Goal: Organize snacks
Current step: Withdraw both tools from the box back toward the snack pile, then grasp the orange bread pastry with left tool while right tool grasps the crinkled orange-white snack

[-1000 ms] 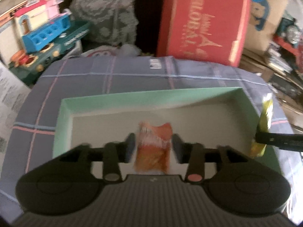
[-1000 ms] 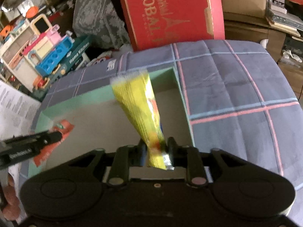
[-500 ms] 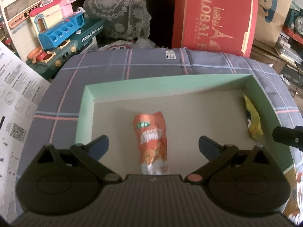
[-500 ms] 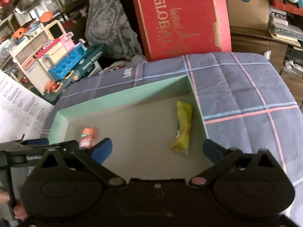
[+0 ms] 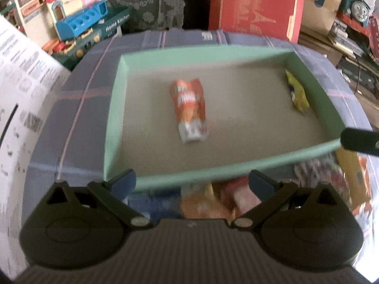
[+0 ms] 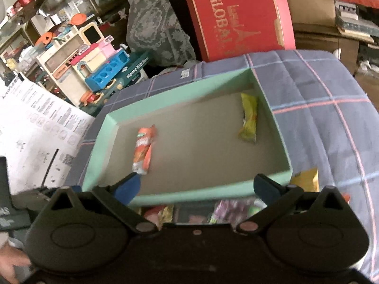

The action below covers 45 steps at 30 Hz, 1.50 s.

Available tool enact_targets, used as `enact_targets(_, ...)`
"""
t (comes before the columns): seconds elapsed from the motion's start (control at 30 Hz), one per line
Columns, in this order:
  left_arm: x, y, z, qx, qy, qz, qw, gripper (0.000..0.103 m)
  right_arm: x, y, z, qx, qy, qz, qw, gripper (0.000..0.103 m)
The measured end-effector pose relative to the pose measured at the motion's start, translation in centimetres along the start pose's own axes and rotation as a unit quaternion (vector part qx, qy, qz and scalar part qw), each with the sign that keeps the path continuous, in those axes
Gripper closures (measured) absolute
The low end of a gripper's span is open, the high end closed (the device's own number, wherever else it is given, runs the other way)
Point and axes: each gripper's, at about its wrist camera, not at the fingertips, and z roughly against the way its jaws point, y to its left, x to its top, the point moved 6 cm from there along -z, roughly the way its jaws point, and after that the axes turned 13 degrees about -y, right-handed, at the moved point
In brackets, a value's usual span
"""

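A mint-green box [image 5: 189,49] [image 6: 187,194] lies on a plaid blanket. An orange snack packet [image 5: 189,111] [image 6: 143,149] lies in the box's middle-left. A yellow snack packet [image 5: 297,92] [image 6: 248,118] lies by the right wall. My left gripper [image 5: 191,184] is open and empty, over the box's near rim. My right gripper [image 6: 196,187] is open and empty, also at the near rim; one of its fingers shows in the left wrist view [image 5: 360,139]. Several loose snack packets [image 5: 213,201] [image 6: 227,210] lie on the blanket in front of the box, partly hidden by the grippers.
A red carton [image 6: 236,16] stands behind the blanket [image 6: 319,94]. A toy kitchen set [image 6: 94,66] and printed paper sheets [image 6: 35,127] are at the left. Cardboard boxes and toy trains are at the right.
Both grippers let go of their packets, opened wide and pulled back toward the box's near rim. The orange and yellow packets now lie in the box.
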Motion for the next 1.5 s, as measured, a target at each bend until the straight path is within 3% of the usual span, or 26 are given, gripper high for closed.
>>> enact_targets(0.27, -4.9, -0.5, -0.2, 0.005, 0.040, -0.003, 0.9992, 0.000, -4.4, 0.8, 2.2, 0.015, 0.018, -0.026, 0.999, 0.000)
enact_targets(0.53, -5.7, -0.1, 0.0, 0.001, 0.030, -0.011, 0.9995, 0.000, -7.4, 1.1, 3.3, 0.025, 0.030, -0.059, 0.997, 0.000)
enact_targets(0.67, -6.4, 1.0, 0.4, -0.003, 0.027, -0.015, 0.9995, 0.000, -7.9, 1.4, 2.7, 0.021, 0.038, -0.040, 0.998, 0.000)
enact_targets(0.8, -6.9, 2.0, 0.7, 0.006, 0.027, -0.023, 0.9993, 0.000, -8.2, 1.8, 1.5, 0.002, 0.027, -0.007, 1.000, 0.010)
enact_targets(1.0, -6.9, 2.4, 0.7, 0.005, 0.030, -0.020, 0.9993, 0.000, -9.7, 2.3, -0.4, -0.009, 0.033, 0.018, 0.999, 0.035)
enact_targets(1.17, -7.2, 1.3, 0.2, -0.002, 0.037, -0.034, 0.9987, 0.001, -10.2, 2.4, -0.5, -0.017, 0.023, 0.040, 0.999, 0.043)
enact_targets(1.3, -7.5, 0.3, 0.1, -0.017, 0.037, -0.038, 0.9985, 0.025, -10.2, 1.9, -0.6, -0.012, 0.027, 0.027, 0.999, 0.043)
enact_targets(1.37, -7.6, 0.0, 0.1, -0.024, 0.037, -0.036, 0.9984, 0.049, -10.2, 1.7, -0.7, -0.011, 0.026, 0.024, 0.999, 0.043)
enact_targets(1.4, -7.7, -0.1, 0.2, -0.023, 0.036, -0.038, 0.9984, 0.057, -10.2, 1.8, -0.8, -0.012, 0.025, 0.024, 0.999, 0.043)
enact_targets(1.5, -7.6, 0.0, 0.4, -0.025, 0.031, -0.036, 0.9985, 0.063, -10.3, 2.1, -0.7, -0.015, 0.026, 0.037, 0.999, 0.051)
